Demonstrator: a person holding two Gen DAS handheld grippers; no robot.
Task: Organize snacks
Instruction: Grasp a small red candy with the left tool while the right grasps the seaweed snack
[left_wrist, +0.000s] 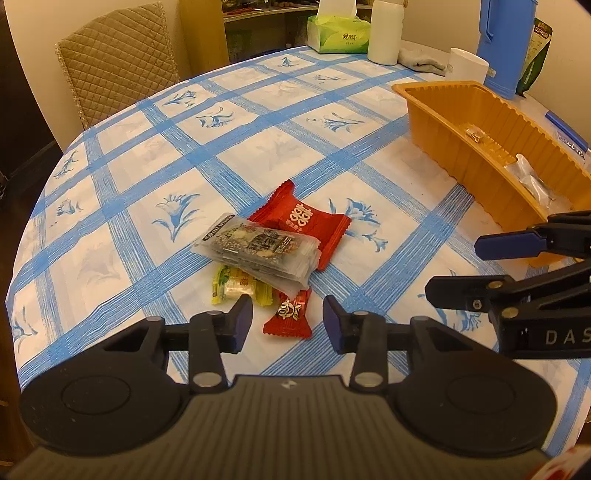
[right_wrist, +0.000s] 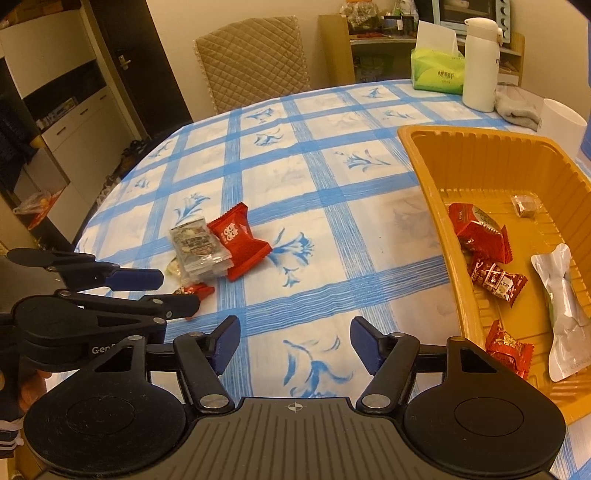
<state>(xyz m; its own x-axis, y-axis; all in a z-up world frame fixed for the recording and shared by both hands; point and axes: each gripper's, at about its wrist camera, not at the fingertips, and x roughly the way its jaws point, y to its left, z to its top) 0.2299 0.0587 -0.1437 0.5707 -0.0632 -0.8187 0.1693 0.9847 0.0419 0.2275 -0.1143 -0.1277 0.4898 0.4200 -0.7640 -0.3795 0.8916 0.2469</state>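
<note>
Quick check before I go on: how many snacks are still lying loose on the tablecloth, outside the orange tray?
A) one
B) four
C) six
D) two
B: the left wrist view shows four in one pile: a large red packet, a clear packet lying across it, a yellow-green candy and a small red candy, all outside the orange tray.

Bare tablecloth (right_wrist: 295, 192) between snack pile (left_wrist: 266, 251) and orange tray (right_wrist: 436, 206); tray wall blocks right side.
</note>
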